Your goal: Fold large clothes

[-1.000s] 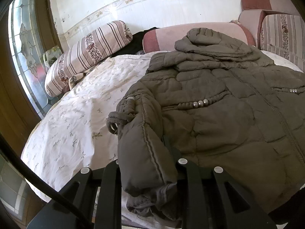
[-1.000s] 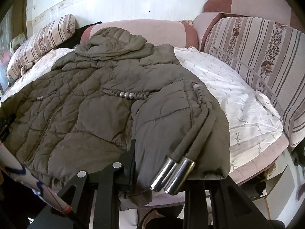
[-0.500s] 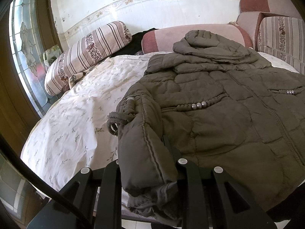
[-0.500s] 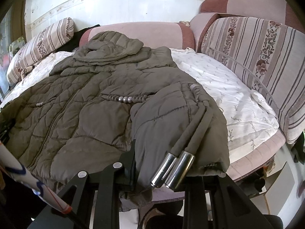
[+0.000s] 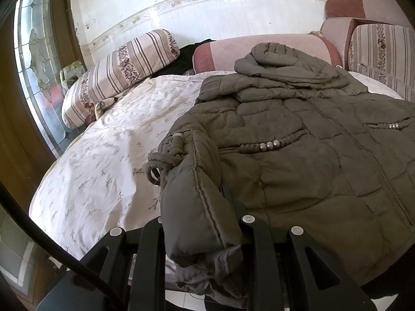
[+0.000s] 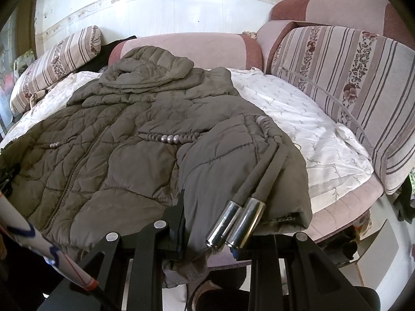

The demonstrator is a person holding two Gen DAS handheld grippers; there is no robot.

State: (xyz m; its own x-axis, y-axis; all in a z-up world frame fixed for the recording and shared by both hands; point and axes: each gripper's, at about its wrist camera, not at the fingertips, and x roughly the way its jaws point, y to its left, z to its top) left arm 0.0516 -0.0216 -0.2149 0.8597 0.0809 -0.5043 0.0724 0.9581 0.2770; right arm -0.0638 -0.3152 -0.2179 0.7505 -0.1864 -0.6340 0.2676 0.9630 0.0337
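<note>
A single olive quilted jacket is laid front-up across the bed, with its hood toward the far bolster and its hem at the near edge. One corner of the hem is pinched by each tool: the left gripper is pressed together on the folded-over left edge of the jacket, and the right gripper is clamped on the right edge, over which the drawcords are draped. The two corners appear to be held symmetrically so that the lower part can be lifted and carried toward the hood as one even fold; this is a judgement, not something shown.

Counted items:
- Jacket: one.
- Grippers: two, both closed on cloth.
- Drawcords with metal end caps: two, seen in the right wrist view, lying side by side.
- Silver beads at the left pocket trim: three; a second cluster is seen at the other pocket.
- Striped cushions: one at the left, one at the right.
- Plain pink bolster: one at the head of the bed.
</note>
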